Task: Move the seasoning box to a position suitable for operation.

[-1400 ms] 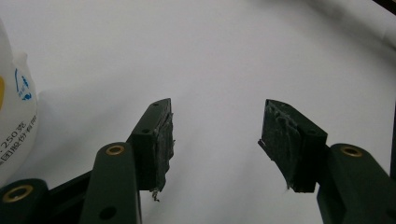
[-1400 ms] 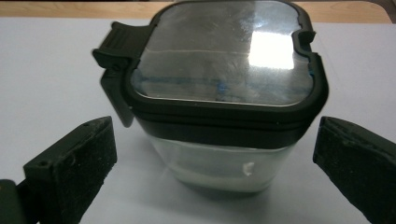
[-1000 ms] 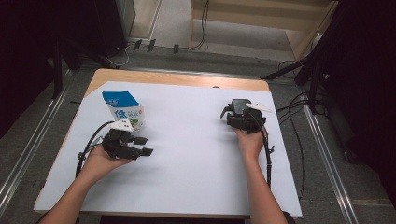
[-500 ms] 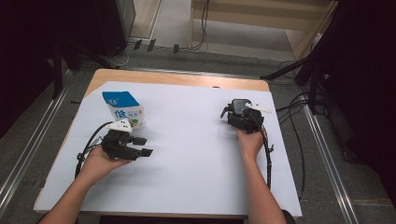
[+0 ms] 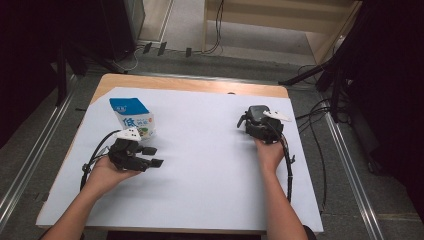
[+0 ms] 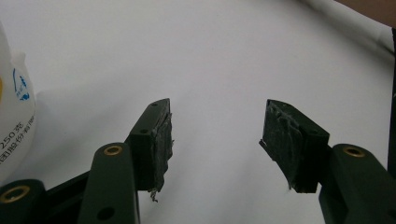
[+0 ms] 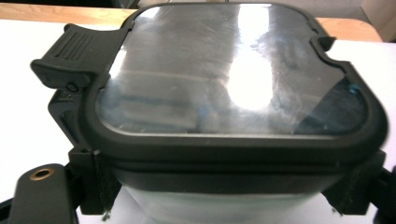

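Note:
A blue and white milk carton point(image 5: 133, 117) stands upright at the back left of the white-covered table point(image 5: 210, 170). My left gripper point(image 5: 154, 156) rests just in front of it, pointing right, jaws apart. In the left gripper view the open gripper point(image 6: 215, 135) has only white sheet between its worn pads, and the carton point(image 6: 14, 116) shows at the left edge. On the right side of the table, my right gripper point(image 5: 252, 124) is shut on a black container point(image 5: 258, 113). In the right gripper view, the container point(image 7: 233, 84) has a clear glossy lid and a latch tab point(image 7: 70, 51), with the gripper point(image 7: 224, 198) clamping its near side.
The wooden table edge point(image 5: 190, 84) shows past the white sheet at the back. Cables point(image 5: 310, 130) trail off the table's right side. Metal rails point(image 5: 30, 160) run along the floor on both sides.

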{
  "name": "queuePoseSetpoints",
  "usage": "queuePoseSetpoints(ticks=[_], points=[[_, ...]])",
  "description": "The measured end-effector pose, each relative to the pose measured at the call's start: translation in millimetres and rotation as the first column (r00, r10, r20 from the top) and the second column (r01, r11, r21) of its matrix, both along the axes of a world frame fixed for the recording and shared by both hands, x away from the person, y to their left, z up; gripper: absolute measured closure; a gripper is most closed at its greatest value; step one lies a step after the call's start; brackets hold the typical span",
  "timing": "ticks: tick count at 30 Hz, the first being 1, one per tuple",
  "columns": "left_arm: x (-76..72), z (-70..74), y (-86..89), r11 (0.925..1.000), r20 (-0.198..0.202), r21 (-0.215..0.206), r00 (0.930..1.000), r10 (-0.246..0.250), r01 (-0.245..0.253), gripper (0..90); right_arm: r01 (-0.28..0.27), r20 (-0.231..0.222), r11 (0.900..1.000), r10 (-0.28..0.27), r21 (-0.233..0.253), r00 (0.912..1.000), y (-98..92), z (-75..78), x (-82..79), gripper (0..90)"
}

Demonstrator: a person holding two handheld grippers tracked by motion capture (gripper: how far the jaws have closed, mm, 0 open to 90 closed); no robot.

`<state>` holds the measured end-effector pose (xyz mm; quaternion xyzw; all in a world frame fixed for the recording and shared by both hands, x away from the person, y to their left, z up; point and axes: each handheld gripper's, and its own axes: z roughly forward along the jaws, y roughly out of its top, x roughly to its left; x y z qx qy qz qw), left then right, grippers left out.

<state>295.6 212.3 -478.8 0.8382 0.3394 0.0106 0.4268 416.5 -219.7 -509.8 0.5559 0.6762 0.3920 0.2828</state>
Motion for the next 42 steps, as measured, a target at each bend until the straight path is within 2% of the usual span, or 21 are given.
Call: queuePoseSetpoints(ticks=[10, 19, 25, 30, 33, 38, 39, 41, 42], points=[[2.6, -0.2, -0.8, 1.0, -0.017, 0.0, 0.9998, -0.008, 0.008, 43.4, -0.025, -0.003, 1.0, 0.025, 0.004, 0.9997, 1.8, 5.2, -3.2, 16.4], [4.0, 1.1, -3.5, 0.9999, -0.02, 0.006, 0.9997, -0.012, 0.012, 43.1, -0.084, 0.025, 0.996, 0.084, 0.008, 0.9962, 9.3, 22.3, -21.4, 16.4], [5.7, 2.1, -6.1, 0.9998, -0.023, -0.009, 0.9996, -0.017, 0.017, 42.9, -0.113, 0.027, 0.993, 0.113, 0.016, 0.9933, 12.5, 27.9, -33.4, 16.5], [7.4, 1.8, -7.8, 0.9997, -0.036, -0.015, 0.9992, -0.017, 0.017, 42.0, -0.146, 0.022, 0.989, 0.146, 0.018, 0.9891, 17.5, 31.9, -45.1, 16.4], [8.4, 1.9, -8.3, 0.9996, -0.037, -0.023, 0.9992, -0.015, 0.014, 42.1, -0.17, 0.02, 0.985, 0.17, 0.038, 0.9853, 22.2, 33.3, -54.5, 16.4], [9.3, 2.9, -8.6, 0.9997, -0.033, -0.021, 0.9994, -0.013, 0.012, 43.2, -0.208, 0.018, 0.978, 0.208, 0.022, 0.978, 29.7, 34.7, -66.9, 16.4], [9.8, 3.8, -9.3, 0.9999, -0.034, -0.007, 0.9993, -0.014, 0.014, 43.5, -0.227, 0.021, 0.974, 0.226, 0.023, 0.9738, 33.2, 35.5, -73.3, 16.5], [9.8, 4.8, -10.6, 0.9999, -0.027, -0.005, 0.9995, -0.014, 0.014, 46.3, -0.239, 0.021, 0.971, 0.239, 0.021, 0.9709, 35.0, 35.7, -76.1, 16.4], [9.8, 5.3, -11.3, 1.0, -0.025, 0.0, 0.9997, -0.006, 0.006, 46.7, -0.257, 0.018, 0.966, 0.256, 0.021, 0.9665, 39.1, 35.7, -81.8, 16.4]])
